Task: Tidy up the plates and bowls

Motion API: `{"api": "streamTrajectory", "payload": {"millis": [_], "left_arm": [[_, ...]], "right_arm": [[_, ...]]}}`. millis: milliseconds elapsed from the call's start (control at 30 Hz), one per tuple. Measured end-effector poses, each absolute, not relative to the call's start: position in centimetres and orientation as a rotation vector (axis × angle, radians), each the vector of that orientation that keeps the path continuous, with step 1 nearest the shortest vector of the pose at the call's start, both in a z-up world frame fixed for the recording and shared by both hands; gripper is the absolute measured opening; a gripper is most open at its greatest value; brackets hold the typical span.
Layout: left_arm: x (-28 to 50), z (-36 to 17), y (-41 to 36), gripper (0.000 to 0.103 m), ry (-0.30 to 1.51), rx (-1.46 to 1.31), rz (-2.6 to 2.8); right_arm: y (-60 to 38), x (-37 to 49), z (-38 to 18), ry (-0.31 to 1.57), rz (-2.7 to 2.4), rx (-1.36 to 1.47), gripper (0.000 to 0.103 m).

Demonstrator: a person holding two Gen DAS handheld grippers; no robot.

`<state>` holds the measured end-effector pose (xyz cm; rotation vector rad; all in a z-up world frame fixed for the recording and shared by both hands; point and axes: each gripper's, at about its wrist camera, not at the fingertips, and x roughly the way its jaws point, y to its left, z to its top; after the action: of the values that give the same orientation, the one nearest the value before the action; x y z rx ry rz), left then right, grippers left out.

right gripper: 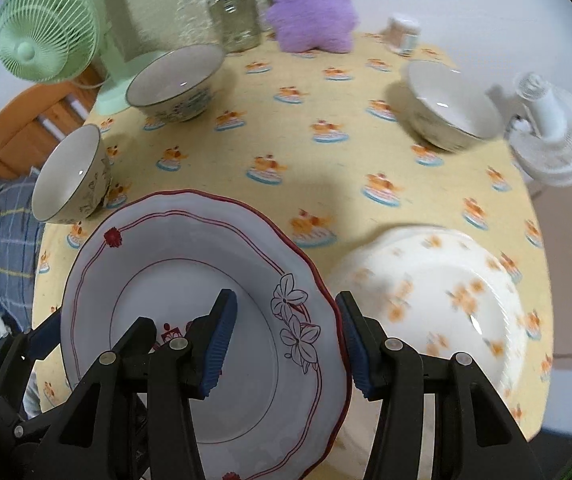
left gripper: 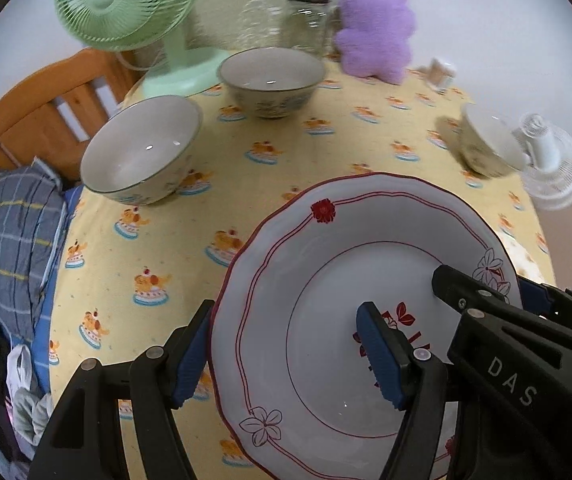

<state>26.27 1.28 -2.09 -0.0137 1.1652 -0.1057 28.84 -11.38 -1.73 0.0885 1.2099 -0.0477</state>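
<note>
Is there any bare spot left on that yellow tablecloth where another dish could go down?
Yes. The widest bare cloth lies mid-table, bordered by the two left bowls, the right bowl, the red-rimmed plate and the orange-flowered plate. The back edge is crowded: green fan, glass jar, purple plush. A white fan blocks the right edge.

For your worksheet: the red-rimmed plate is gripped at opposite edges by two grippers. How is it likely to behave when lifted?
The red-rimmed plate looks glazed and rigid, so it probably won't flex but may slip on the pads. Held only by left gripper and right gripper at its rims, it could tilt. Likely breakable if dropped.
</note>
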Motion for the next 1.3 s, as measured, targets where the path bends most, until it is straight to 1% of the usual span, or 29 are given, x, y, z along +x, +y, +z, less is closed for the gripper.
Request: {"api": "streamTrajectory", "payload": {"millis": [267,600,967,1300], "left_arm": [[24.1,-1.5,-2.4,0.071,1.156,0.036,-0.204],[23.1,-2.9,-8.0,0.071,1.195,0.061,-0.246],[24.7,-5.2,-13.8,0.071,1.243,0.059,-0.238],[26.8,-5.7,-16.2,0.071,1.229,0.083,-0.194]], "right_arm": [[-14.7,24.6,-0.5,1.179,-0.152,0.130,0.055],[-20.4,23.0,-1.8,1.197,-0.195,0.163,0.055],[-26.3,24.7,-4.1,1.242,-0.206,0.171,0.055],[-28.6,27.5,-5.2,1.253,-0.172,0.165,0.055]]}}
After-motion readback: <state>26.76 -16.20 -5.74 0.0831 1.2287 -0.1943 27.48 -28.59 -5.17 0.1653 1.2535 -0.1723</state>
